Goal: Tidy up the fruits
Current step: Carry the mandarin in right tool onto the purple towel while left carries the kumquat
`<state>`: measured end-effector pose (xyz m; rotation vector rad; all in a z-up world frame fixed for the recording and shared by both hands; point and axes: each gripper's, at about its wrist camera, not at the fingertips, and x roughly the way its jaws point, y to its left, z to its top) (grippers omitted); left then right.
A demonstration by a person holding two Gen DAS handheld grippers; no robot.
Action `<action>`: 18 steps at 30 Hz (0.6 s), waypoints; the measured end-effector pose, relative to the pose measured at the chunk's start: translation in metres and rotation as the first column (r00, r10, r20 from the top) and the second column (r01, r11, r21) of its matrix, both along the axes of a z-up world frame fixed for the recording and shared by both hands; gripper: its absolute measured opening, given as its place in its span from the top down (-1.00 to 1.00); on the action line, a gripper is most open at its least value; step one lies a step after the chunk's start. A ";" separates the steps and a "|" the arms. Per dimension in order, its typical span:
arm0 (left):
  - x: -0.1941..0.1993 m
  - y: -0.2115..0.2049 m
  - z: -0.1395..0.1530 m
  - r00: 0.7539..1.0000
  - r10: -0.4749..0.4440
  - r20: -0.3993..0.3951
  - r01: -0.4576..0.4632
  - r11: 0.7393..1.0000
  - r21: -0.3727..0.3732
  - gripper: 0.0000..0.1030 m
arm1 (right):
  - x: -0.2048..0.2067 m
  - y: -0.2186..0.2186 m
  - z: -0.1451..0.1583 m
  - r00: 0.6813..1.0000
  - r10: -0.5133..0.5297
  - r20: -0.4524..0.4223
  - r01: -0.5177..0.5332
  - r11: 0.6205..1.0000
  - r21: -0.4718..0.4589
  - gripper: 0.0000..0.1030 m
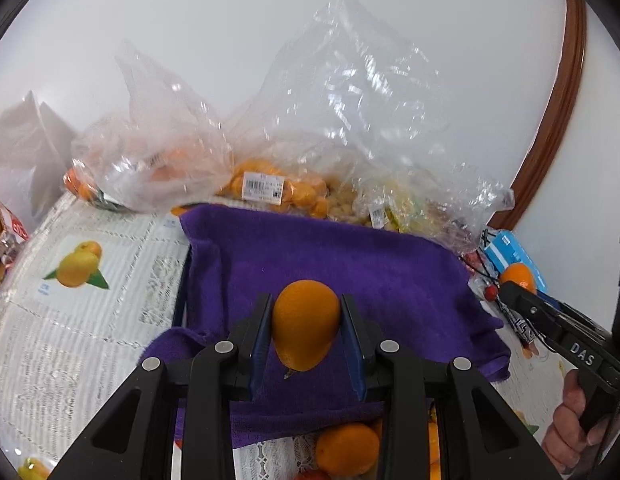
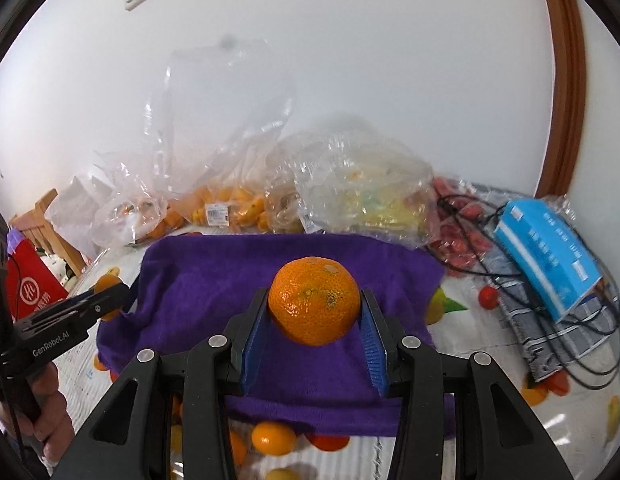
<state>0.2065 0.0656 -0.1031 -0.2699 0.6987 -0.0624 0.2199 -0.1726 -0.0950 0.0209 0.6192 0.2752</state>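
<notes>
Left wrist view: left gripper (image 1: 306,320) is clamped on a smooth orange fruit (image 1: 305,324), held between the blue pads (image 1: 258,340) above a purple towel (image 1: 349,256). The towel is spread on the counter (image 1: 70,320), which is covered with a fruit-print cloth. Behind the towel, clear bags (image 1: 182,152) of oranges and other produce are piled against the white wall; a price label (image 1: 263,192) is seen on one. At the right edge, the right gripper (image 1: 517,284) is seen from the side, closed on a mandarin (image 1: 519,274); a hand (image 1: 569,432) is wrapped round its handle. Loose oranges (image 1: 345,452) lie near the bottom edge.

Right wrist view: right gripper (image 2: 314,312) is closed on the mandarin (image 2: 313,304), pebbled skin, held over the same towel (image 2: 198,280). The left gripper (image 2: 110,292) is seen at the left with its fruit (image 2: 106,280) partly hidden. A blue box (image 2: 549,256) in plastic wrap, black cables (image 2: 509,280) and red fruit (image 2: 461,240) lie to the right. A red bag (image 2: 30,288) is at the far left.
</notes>
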 end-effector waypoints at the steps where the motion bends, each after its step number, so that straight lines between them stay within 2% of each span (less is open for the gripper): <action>1: 0.001 0.000 -0.002 1.000 0.002 -0.006 -0.002 1.000 0.001 0.40 | 0.004 -0.001 -0.006 1.000 0.001 -0.012 -0.001 1.000 0.006 0.16; 8: 0.005 0.003 -0.011 1.000 0.004 -0.026 -0.005 1.000 -0.017 0.40 | 0.013 -0.002 -0.020 0.999 -0.012 -0.042 0.012 1.000 0.006 0.16; 11: 0.006 0.000 -0.012 1.000 0.001 -0.019 -0.001 1.000 0.003 0.40 | 0.010 0.000 -0.019 0.999 -0.012 -0.032 0.011 1.000 -0.020 0.16; 14: 0.008 -0.003 -0.017 1.000 0.003 -0.020 -0.003 1.000 0.025 0.40 | 0.008 -0.002 -0.018 1.000 0.006 -0.008 -0.006 1.000 -0.003 0.16; 18: 0.012 -0.002 -0.025 0.999 -0.005 -0.036 0.006 1.000 0.021 0.40 | 0.016 -0.008 -0.030 0.999 -0.009 -0.051 0.009 1.000 -0.001 0.16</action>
